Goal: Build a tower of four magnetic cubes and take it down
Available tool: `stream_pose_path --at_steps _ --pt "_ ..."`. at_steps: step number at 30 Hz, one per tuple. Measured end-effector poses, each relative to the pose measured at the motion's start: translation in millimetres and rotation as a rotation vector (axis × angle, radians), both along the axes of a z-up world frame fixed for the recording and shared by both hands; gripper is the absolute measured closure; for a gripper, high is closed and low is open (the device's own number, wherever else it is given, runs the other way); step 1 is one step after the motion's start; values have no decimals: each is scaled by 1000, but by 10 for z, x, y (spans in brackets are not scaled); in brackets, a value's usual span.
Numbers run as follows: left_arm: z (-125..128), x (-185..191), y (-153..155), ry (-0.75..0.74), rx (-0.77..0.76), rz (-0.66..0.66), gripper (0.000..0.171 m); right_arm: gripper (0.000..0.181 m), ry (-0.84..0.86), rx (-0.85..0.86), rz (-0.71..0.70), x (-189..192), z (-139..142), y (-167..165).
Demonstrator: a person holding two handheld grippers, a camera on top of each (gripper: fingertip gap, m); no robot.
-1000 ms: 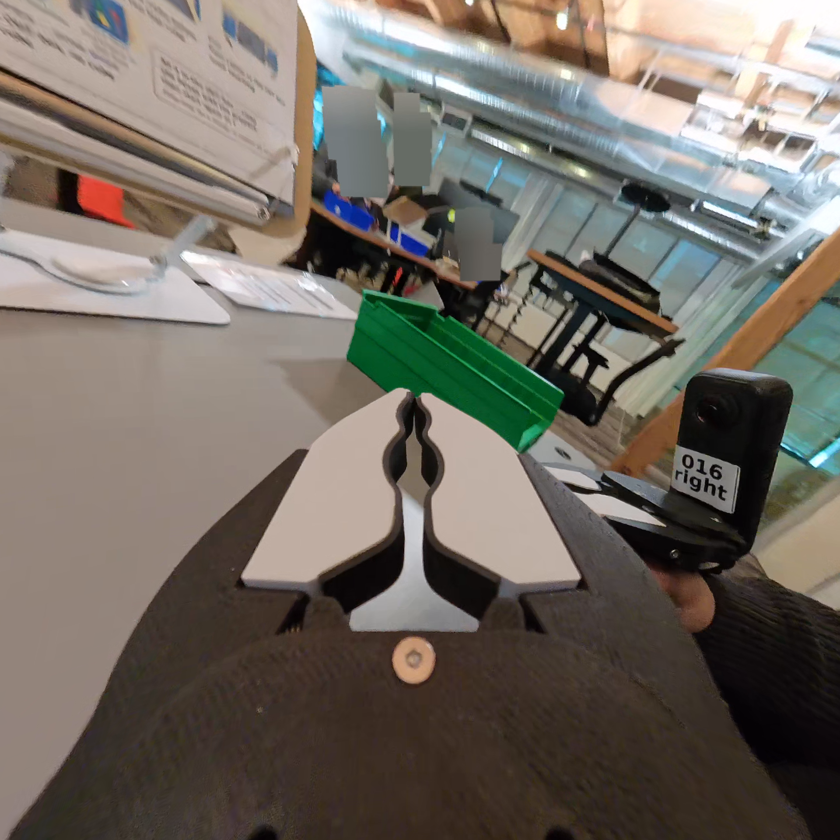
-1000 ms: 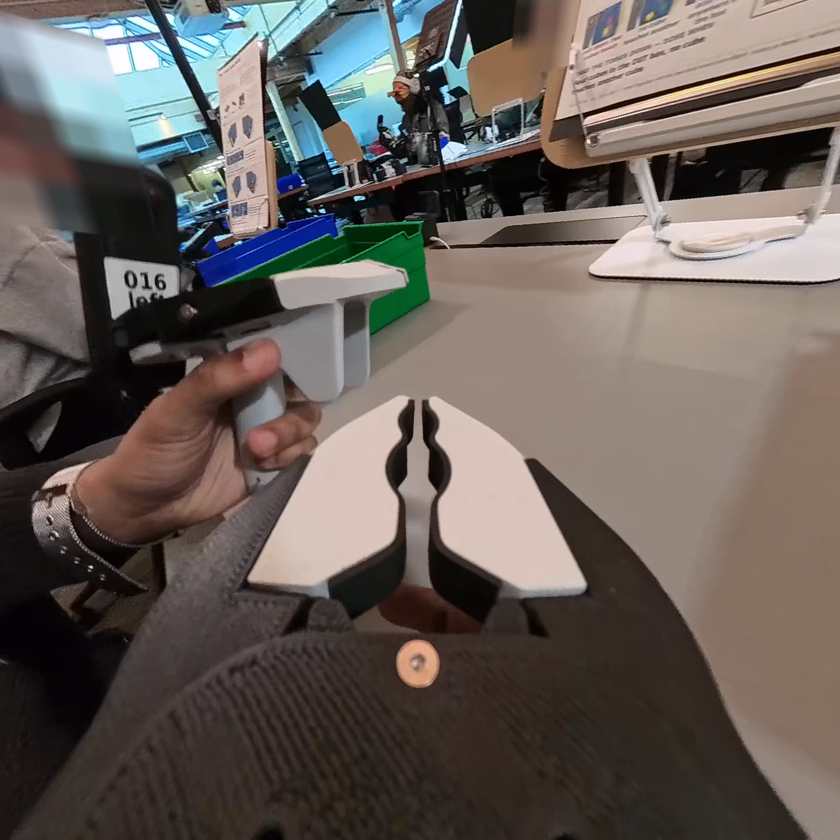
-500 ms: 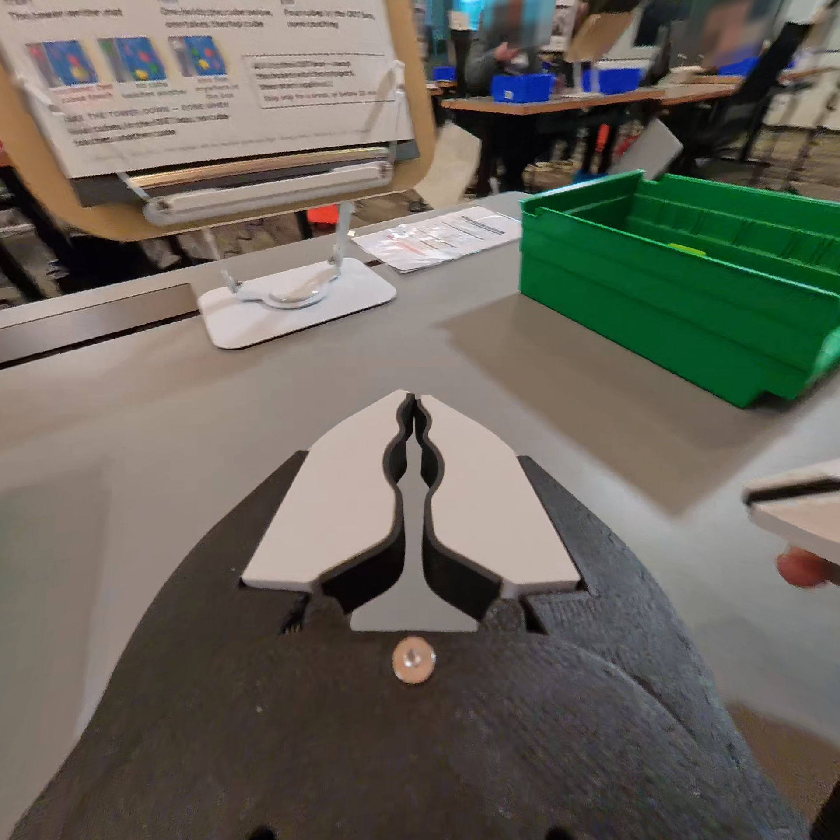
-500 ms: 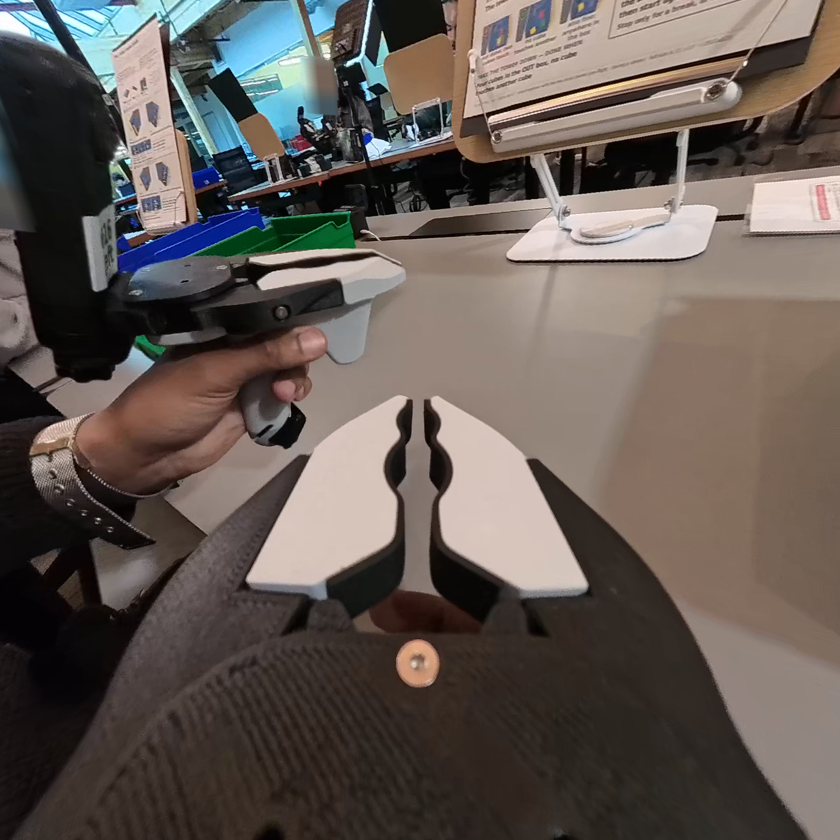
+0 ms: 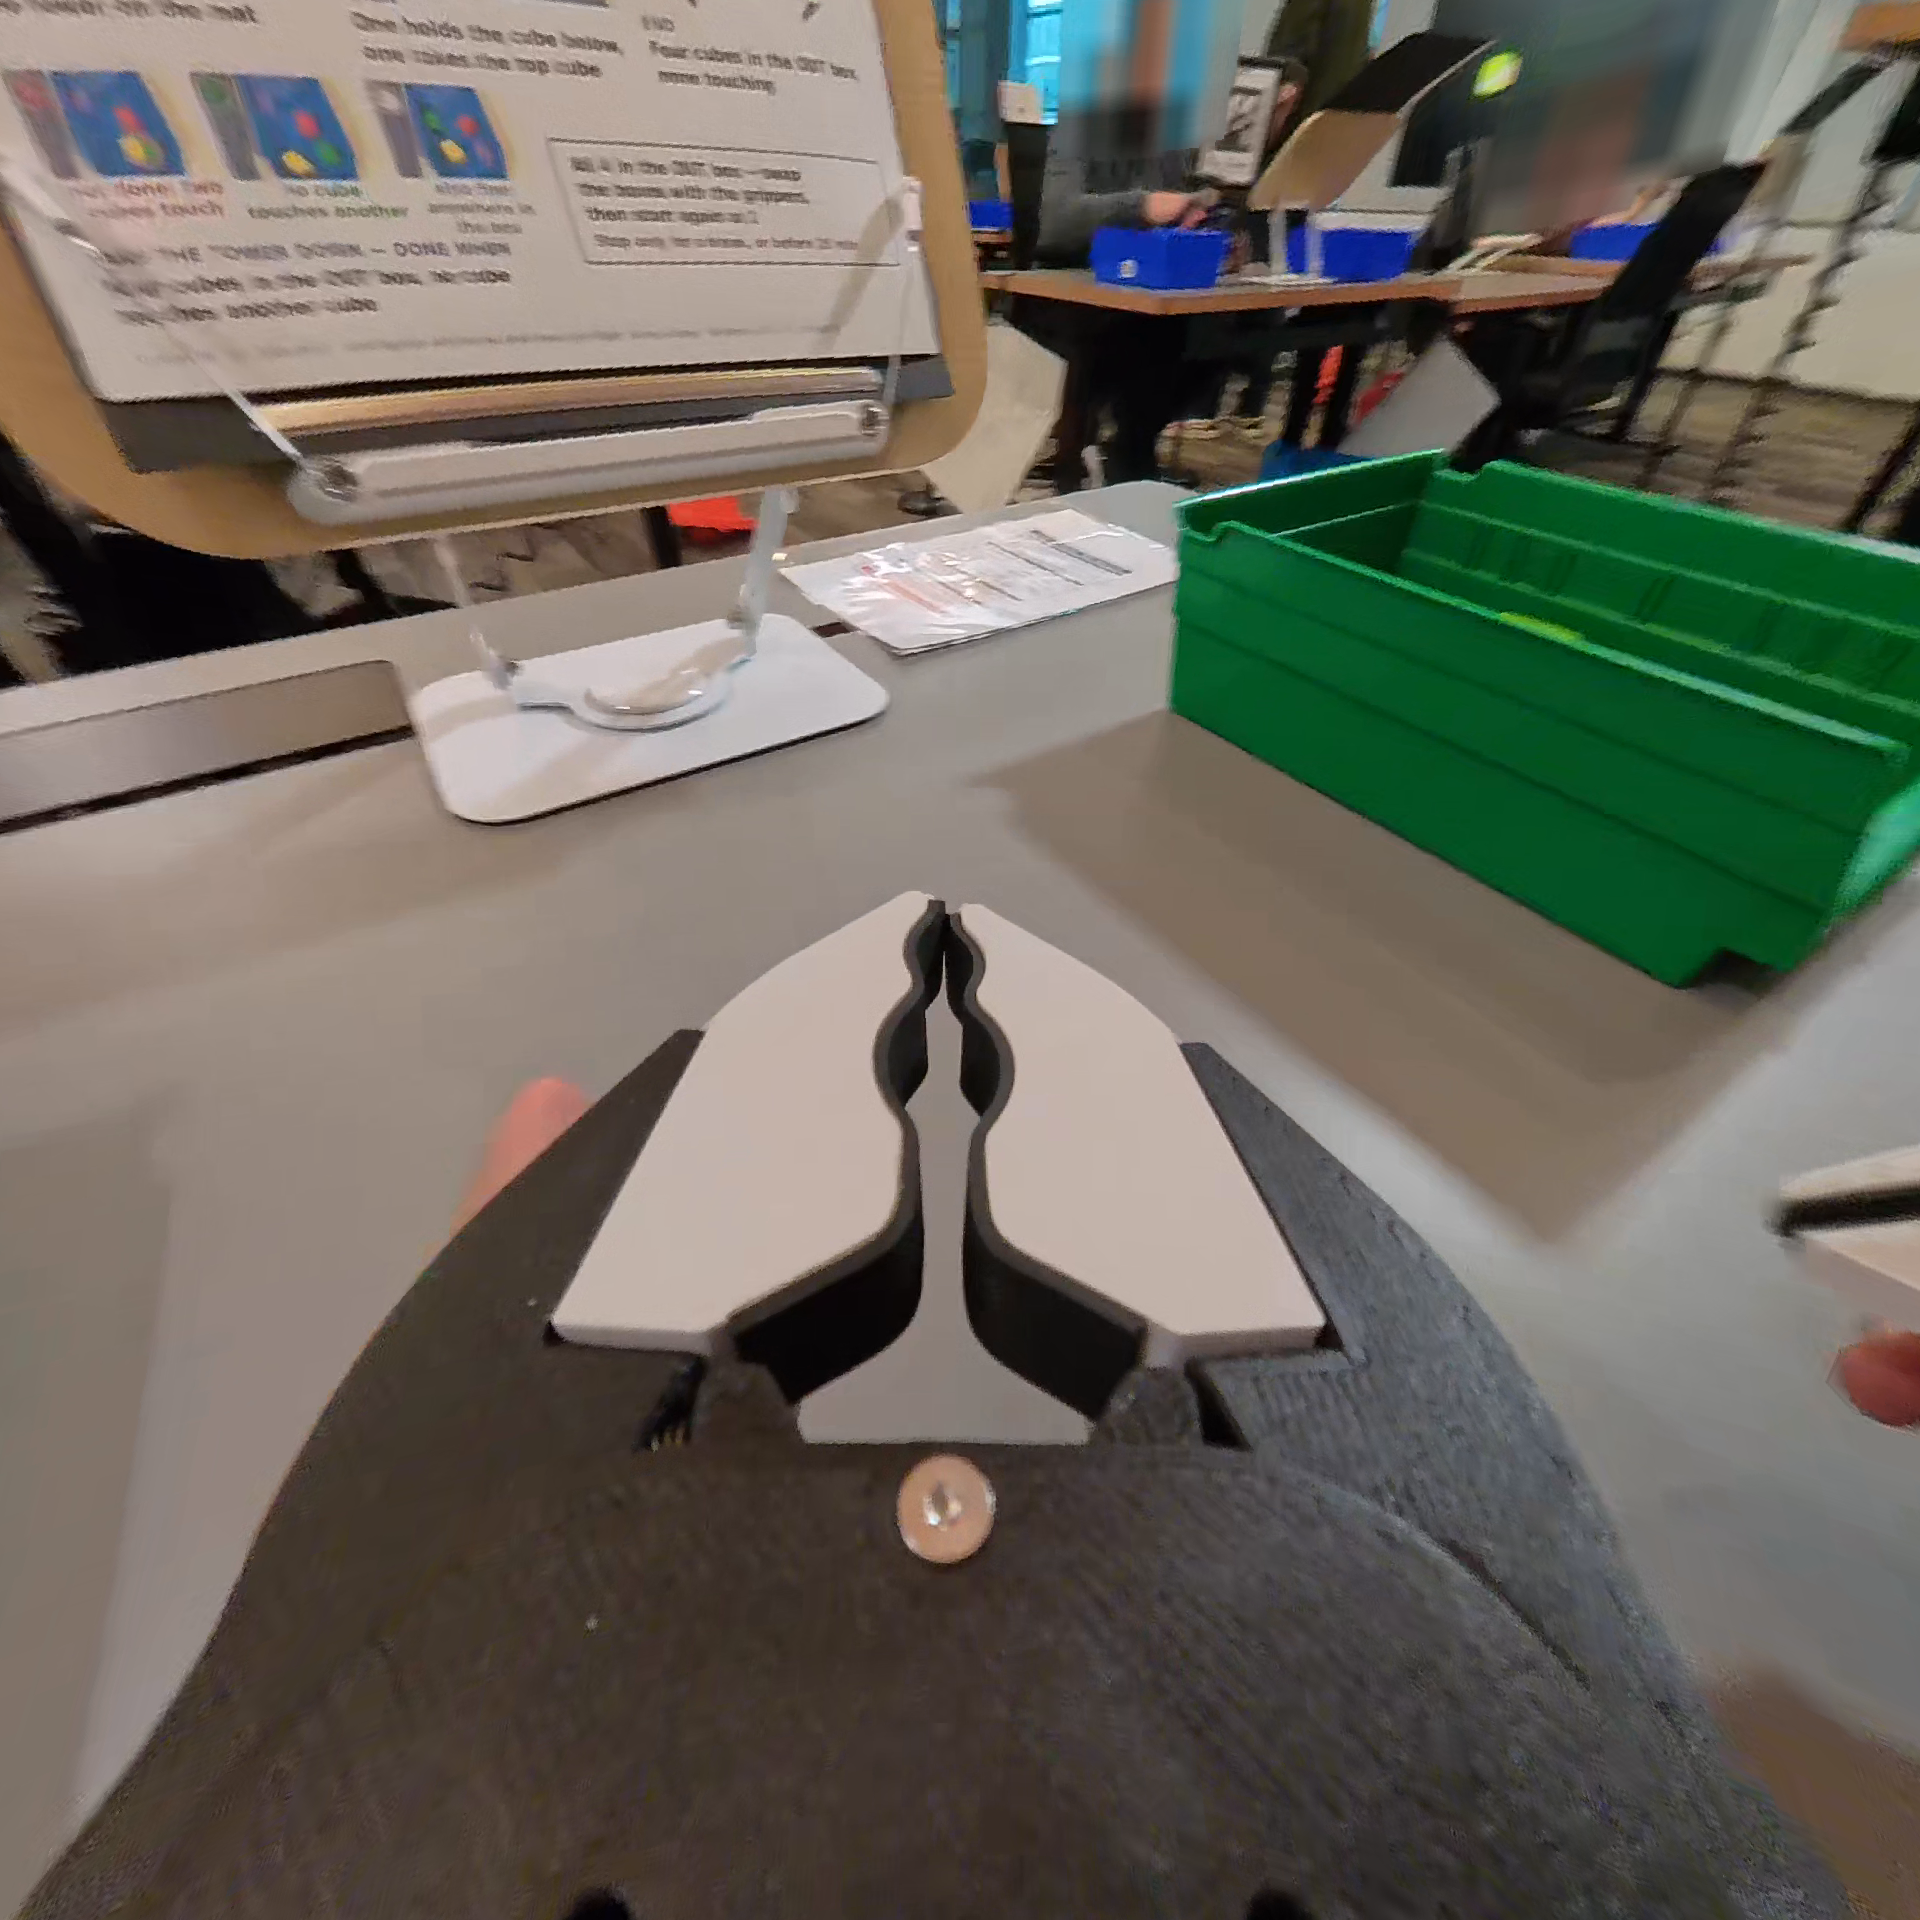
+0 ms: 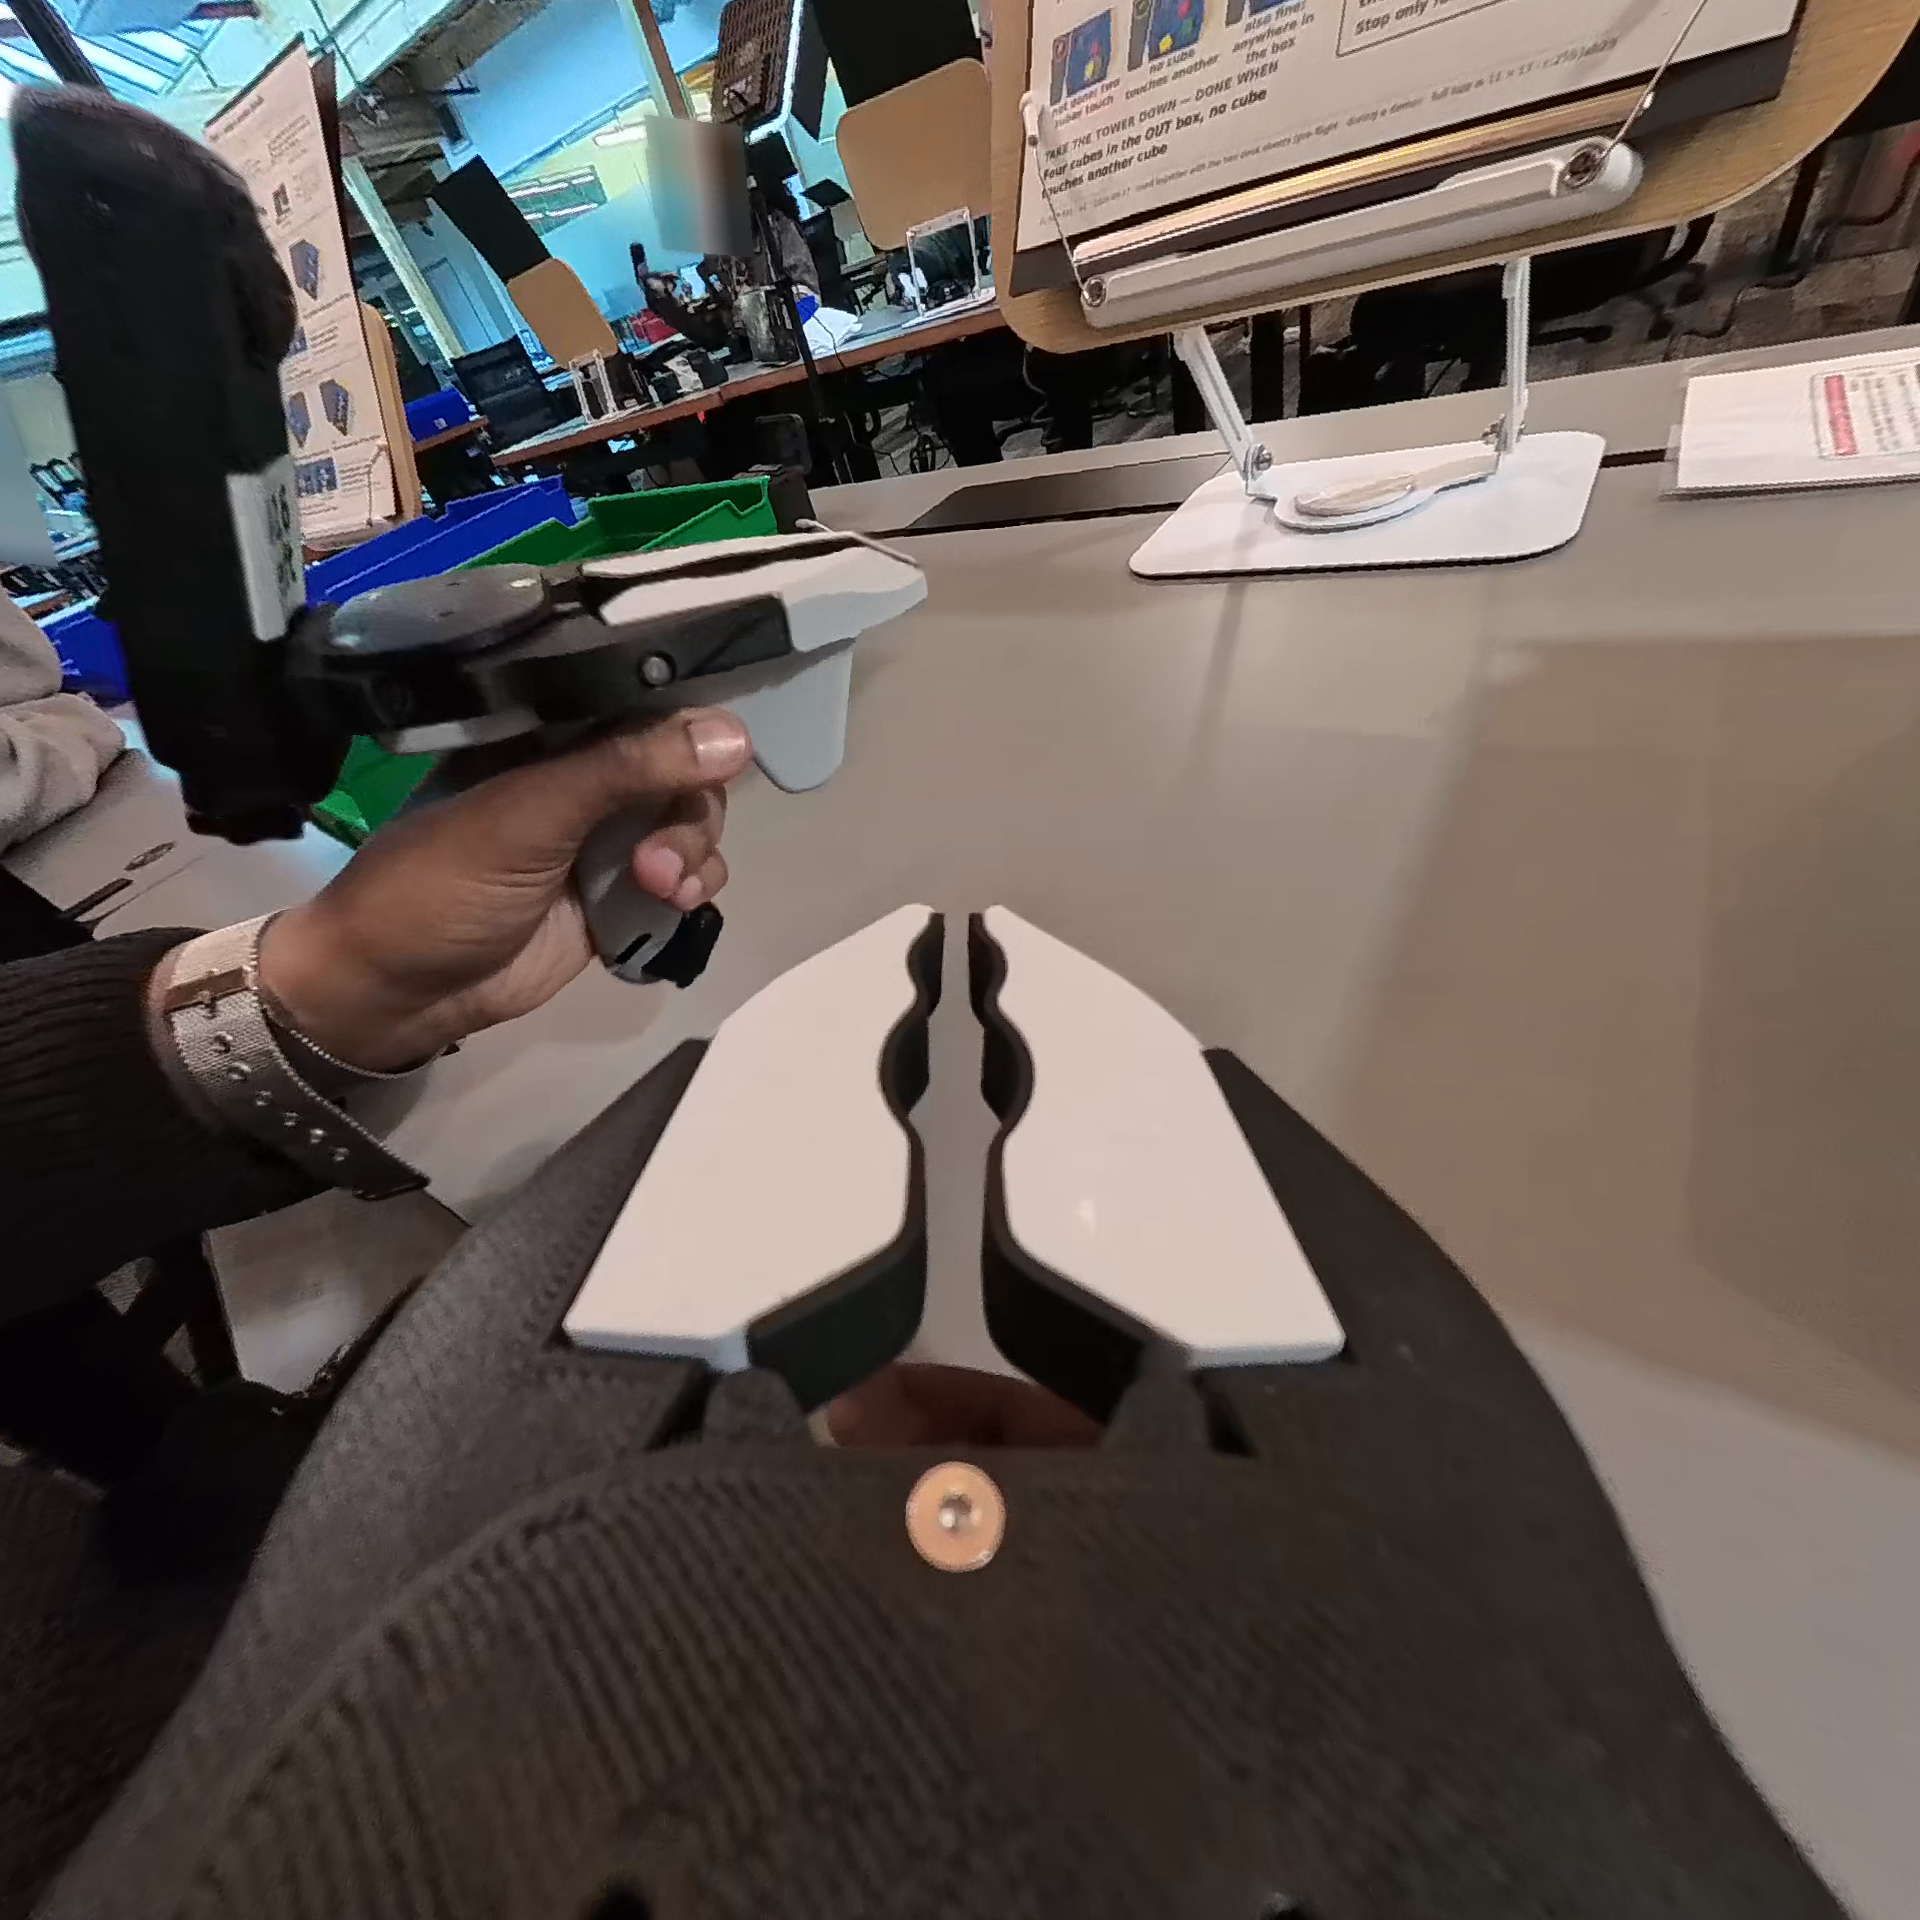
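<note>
Left gripper (image 5: 945, 920): jaws closed together, empty, above bare grey worktop (image 5: 312, 987). Green bin (image 5: 1538, 727) far right, document stand (image 5: 644, 707) far left. Right gripper (image 6: 958, 925): jaws nearly together, narrow slit, holding nothing.

Each gripper has two flat pale grey fingers with wavy black inner edges, set in a ribbed black printed body with a round brass-coloured screw low in the frame's centre: the left gripper (image 5: 943, 920) and the right gripper (image 6: 956, 923) match. At the left of the right wrist view, the left one shows a grey handle, a black round pivot plate and a tall black camera block (image 6: 156, 447) bearing a white label. The left hand (image 6: 468, 904) wears a black ribbed sleeve (image 6: 73, 1101) and a pale studded watch strap (image 6: 249, 1070).
</note>
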State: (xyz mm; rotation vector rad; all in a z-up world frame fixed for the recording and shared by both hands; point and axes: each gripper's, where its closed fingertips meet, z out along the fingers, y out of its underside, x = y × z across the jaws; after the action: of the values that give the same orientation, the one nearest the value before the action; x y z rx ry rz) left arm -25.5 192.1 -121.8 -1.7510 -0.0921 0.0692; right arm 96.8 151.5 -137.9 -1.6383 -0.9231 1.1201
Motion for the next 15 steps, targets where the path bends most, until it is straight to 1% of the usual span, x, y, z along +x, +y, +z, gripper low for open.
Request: stream_pose_path --at_steps 2,4,7,9,10,11,13,14,15 --pt "3 -118 -17 85 8 71 171 176 4 -9 7 -14 3 -11" --pt "-9 -106 -17 124 14 52 171 176 1 -16 13 -25 -3 -16" --pt "-10 -129 -55 101 33 68 171 176 3 -22 17 -27 9 -14" --pt "53 -215 -100 94 73 138 171 178 25 -19 9 -15 59 2" --pt "78 -209 -107 81 82 133 169 178 41 -17 2 -4 91 15" --pt "83 -187 -105 52 74 115 157 178 56 -13 -8 9 119 35" --pt "57 -53 -87 -77 34 12 126 171 73 5 -28 37 150 85" --pt "72 -21 -94 -147 38 -18 120 164 73 17 -22 47 157 95" --pt "107 2 -107 -181 54 -44 113 154 63 28 -2 48 155 91"
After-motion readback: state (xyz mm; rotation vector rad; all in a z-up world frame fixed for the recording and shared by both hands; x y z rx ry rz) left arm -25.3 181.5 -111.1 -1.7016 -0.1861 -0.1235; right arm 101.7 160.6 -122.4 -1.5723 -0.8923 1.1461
